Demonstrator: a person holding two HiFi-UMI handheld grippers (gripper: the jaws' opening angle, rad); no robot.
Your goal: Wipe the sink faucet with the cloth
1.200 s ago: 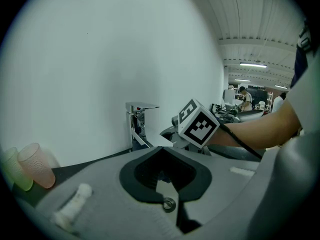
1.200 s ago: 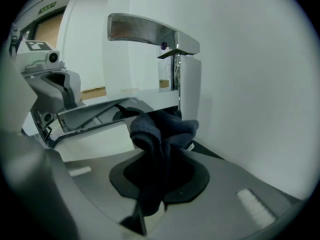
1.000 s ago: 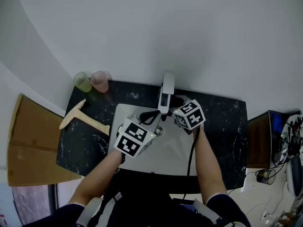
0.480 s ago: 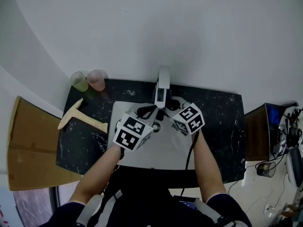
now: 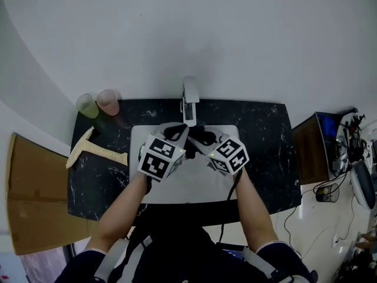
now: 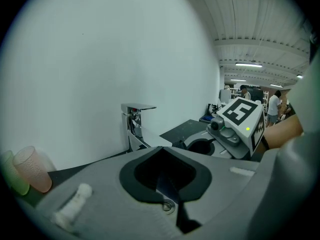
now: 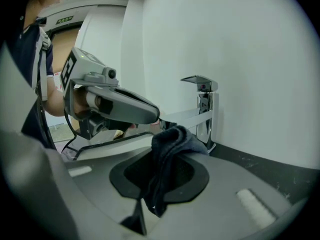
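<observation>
- The right tool (image 7: 160, 181) is clamped on a dark cloth (image 7: 167, 151). A bunch of it stands proud of the jaw tips and a tail hangs below, likely so that fabric rather than plastic meets the metal.
- The cloth is held over the sink (image 5: 136, 135), just in front of the faucet (image 7: 202, 106) at spout height. I cannot tell whether it touches the spout.
- The left tool (image 6: 169, 188) has its jaws closed together with nothing between them. It hangs over the sink just left of the faucet, apparently parked clear of the wiping path.
- The faucet stands upright at the back rim, lever on top, so the spout's near side looks easiest to reach first.
- Two cups (image 5: 98, 104) sit at the bench's (image 5: 265, 128) far left corner, well apart from the work.
</observation>
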